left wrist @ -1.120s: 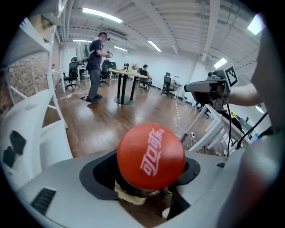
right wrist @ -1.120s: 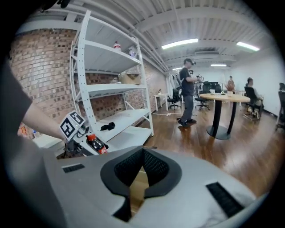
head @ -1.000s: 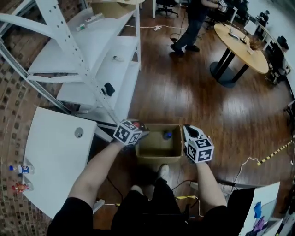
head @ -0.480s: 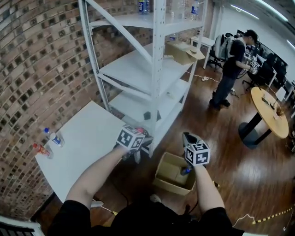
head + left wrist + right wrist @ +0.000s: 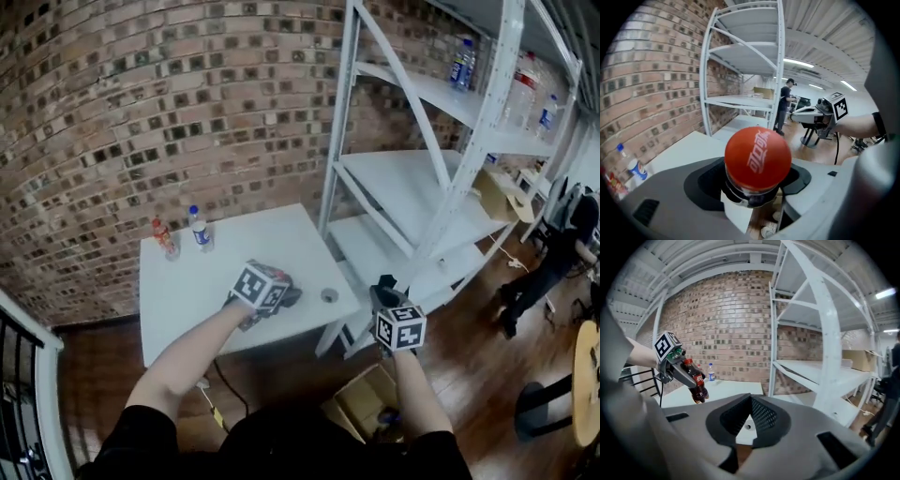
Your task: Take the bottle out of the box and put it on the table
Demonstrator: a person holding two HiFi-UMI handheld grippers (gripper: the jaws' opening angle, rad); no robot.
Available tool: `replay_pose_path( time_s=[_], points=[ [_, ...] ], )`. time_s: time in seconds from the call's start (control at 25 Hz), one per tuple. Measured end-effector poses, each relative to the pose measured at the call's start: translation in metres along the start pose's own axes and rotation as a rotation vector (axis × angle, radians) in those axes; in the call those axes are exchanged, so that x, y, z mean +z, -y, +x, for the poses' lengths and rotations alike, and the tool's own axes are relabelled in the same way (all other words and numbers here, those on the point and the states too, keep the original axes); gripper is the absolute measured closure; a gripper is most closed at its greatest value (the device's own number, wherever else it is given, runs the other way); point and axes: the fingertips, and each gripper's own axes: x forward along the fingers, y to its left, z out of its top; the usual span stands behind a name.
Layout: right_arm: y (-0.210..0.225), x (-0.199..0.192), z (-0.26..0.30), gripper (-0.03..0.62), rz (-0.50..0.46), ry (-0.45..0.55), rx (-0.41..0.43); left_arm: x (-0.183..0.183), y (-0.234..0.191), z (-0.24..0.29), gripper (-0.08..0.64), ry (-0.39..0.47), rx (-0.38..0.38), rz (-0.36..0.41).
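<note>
A dark cola bottle with a red cap (image 5: 758, 157) sits between the jaws of my left gripper (image 5: 286, 298), which is shut on it. From the right gripper view the bottle (image 5: 696, 380) hangs tilted in that gripper (image 5: 677, 364), above the white table (image 5: 244, 244). My right gripper (image 5: 384, 291) is off the table's right edge, jaws together (image 5: 750, 397) with nothing in them. The cardboard box (image 5: 366, 398) stands on the floor below the right arm, with a blue-capped bottle (image 5: 387, 415) inside.
Two small bottles, one red-capped (image 5: 166, 237) and one with a blue label (image 5: 199, 230), stand at the table's far left corner. A cable hole (image 5: 329, 295) is near its right edge. A white shelf rack (image 5: 441, 187) rises right of the table. A person (image 5: 562, 253) stands far right.
The head view has swung from the box on the floor up to the table. Both grippers rose from the box towards the table, the left one still carrying the cola bottle.
</note>
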Motion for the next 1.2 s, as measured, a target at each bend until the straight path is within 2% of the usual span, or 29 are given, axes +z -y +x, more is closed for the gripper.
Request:
replay_pose_path(
  time_s=[0.16, 0.4, 0.56, 0.8, 1.08, 1.2],
  points=[
    [-0.054, 0.030, 0.055, 0.591, -0.075, 0.011, 0.173, -0.034, -0.058, -0.052, 0.245, -0.016, 0.182, -0.099],
    [-0.145, 0.050, 0.117, 0.591, -0.163, 0.009, 0.398, -0.102, -0.114, -0.144, 0.245, -0.042, 0.429, -0.253],
    [-0.215, 0.058, 0.152, 0.589, -0.227, -0.009, 0.514, -0.142, -0.141, -0.205, 0.245, -0.037, 0.526, -0.338],
    [-0.293, 0.079, 0.191, 0.589, -0.286, 0.000, 0.587, -0.183, -0.199, -0.257, 0.245, -0.051, 0.591, -0.373],
    [-0.324, 0.095, 0.240, 0.589, -0.281, -0.004, 0.527, -0.196, -0.264, -0.258, 0.245, -0.100, 0.559, -0.306],
    [-0.337, 0.092, 0.255, 0.591, -0.267, -0.019, 0.513, -0.195, -0.284, -0.253, 0.245, -0.091, 0.534, -0.263]
  ],
)
